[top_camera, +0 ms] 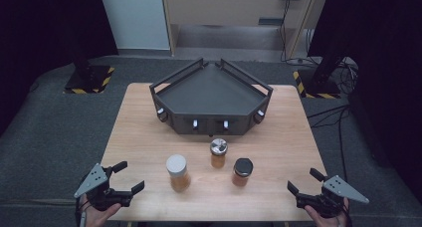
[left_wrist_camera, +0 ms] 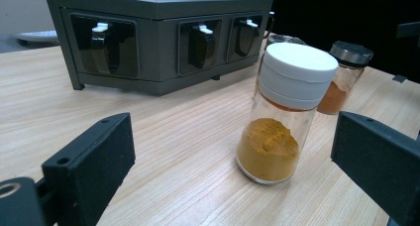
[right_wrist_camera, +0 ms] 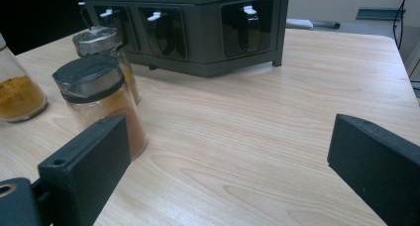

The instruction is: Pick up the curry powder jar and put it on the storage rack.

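Note:
Three spice jars stand upright on the wooden table (top_camera: 278, 137). A white-capped jar (top_camera: 177, 172) (left_wrist_camera: 282, 112) holds yellow powder. A silver-capped jar (top_camera: 218, 153) (right_wrist_camera: 106, 52) stands behind it, and a black-capped jar (top_camera: 242, 171) (right_wrist_camera: 99, 99) of orange-brown powder stands to the right. A dark grey corner rack (top_camera: 211, 96) (left_wrist_camera: 163, 37) (right_wrist_camera: 198, 28) sits further back, with several clips along its front. My left gripper (top_camera: 128, 177) (left_wrist_camera: 233, 171) is open at the front left corner, empty, facing the white-capped jar. My right gripper (top_camera: 304, 181) (right_wrist_camera: 228, 171) is open at the front right, empty.
Grey carpet surrounds the table. Two stand bases with yellow-black tape (top_camera: 89, 77) (top_camera: 318, 82) rest on the floor behind, with cables (top_camera: 328, 115) at the right. Bare table lies between the jars and each gripper.

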Action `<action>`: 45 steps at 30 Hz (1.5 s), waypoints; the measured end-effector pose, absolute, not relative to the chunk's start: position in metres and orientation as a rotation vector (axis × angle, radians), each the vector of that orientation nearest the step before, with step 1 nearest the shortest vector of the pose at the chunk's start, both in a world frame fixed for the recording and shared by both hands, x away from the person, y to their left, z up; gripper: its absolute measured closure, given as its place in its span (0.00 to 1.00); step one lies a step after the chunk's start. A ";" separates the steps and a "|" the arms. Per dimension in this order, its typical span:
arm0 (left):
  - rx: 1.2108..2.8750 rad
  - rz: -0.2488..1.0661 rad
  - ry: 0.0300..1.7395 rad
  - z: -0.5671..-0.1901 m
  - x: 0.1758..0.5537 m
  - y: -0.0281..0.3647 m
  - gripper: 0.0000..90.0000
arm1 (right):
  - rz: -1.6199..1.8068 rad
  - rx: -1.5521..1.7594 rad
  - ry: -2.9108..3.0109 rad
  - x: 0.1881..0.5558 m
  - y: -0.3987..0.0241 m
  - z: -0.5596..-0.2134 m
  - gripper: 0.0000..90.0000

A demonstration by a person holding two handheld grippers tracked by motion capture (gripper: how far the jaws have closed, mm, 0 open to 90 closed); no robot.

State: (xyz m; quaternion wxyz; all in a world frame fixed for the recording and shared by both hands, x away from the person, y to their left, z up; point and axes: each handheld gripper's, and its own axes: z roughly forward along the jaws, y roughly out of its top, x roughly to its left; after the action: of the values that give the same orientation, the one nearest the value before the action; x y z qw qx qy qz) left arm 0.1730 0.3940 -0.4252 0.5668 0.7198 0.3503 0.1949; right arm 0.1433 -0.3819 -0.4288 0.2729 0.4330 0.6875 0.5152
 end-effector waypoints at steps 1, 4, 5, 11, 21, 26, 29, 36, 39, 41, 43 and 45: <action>1.695 0.458 0.817 -0.423 0.173 0.393 0.02 | 1.385 1.165 1.850 0.143 -0.382 -0.429 0.04; 1.708 0.452 0.803 -0.416 0.177 0.390 0.02 | 1.386 1.166 1.849 0.143 -0.382 -0.428 0.04; 1.712 0.455 0.797 -0.414 0.178 0.389 0.02 | 1.387 1.166 1.849 0.143 -0.382 -0.428 0.04; 1.715 0.437 0.773 -0.405 0.187 0.385 0.02 | 1.388 1.167 1.850 0.143 -0.382 -0.428 0.04; 1.744 0.410 0.739 -0.392 0.200 0.381 0.02 | 1.383 1.168 1.856 0.144 -0.382 -0.428 0.04; 1.770 0.397 0.712 -0.386 0.206 0.375 0.01 | 1.384 1.168 1.855 0.144 -0.382 -0.428 0.04; 1.778 0.389 0.699 -0.385 0.209 0.370 0.01 | 1.383 1.166 1.858 0.143 -0.382 -0.428 0.04; 1.783 0.373 0.677 -0.386 0.216 0.360 0.01 | 1.384 1.166 1.857 0.143 -0.382 -0.428 0.04; 1.788 0.367 0.671 -0.387 0.219 0.356 0.01 | 1.384 1.165 1.858 0.143 -0.382 -0.428 0.04; 1.788 0.359 0.669 -0.388 0.221 0.353 0.01 | 1.386 1.165 1.860 0.144 -0.382 -0.428 0.04; 1.793 0.356 0.660 -0.388 0.223 0.350 0.01 | 1.385 1.163 1.860 0.143 -0.382 -0.428 0.04; 1.798 0.353 0.655 -0.389 0.225 0.347 0.01 | 1.385 1.164 1.859 0.144 -0.382 -0.428 0.04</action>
State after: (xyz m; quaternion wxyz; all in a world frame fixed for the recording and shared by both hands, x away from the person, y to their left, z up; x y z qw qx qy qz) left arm 0.2255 0.3471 -0.3890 0.5629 0.7637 0.2783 0.1497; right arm 0.1435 -0.3819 -0.4280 0.2701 0.4320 0.6900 0.5141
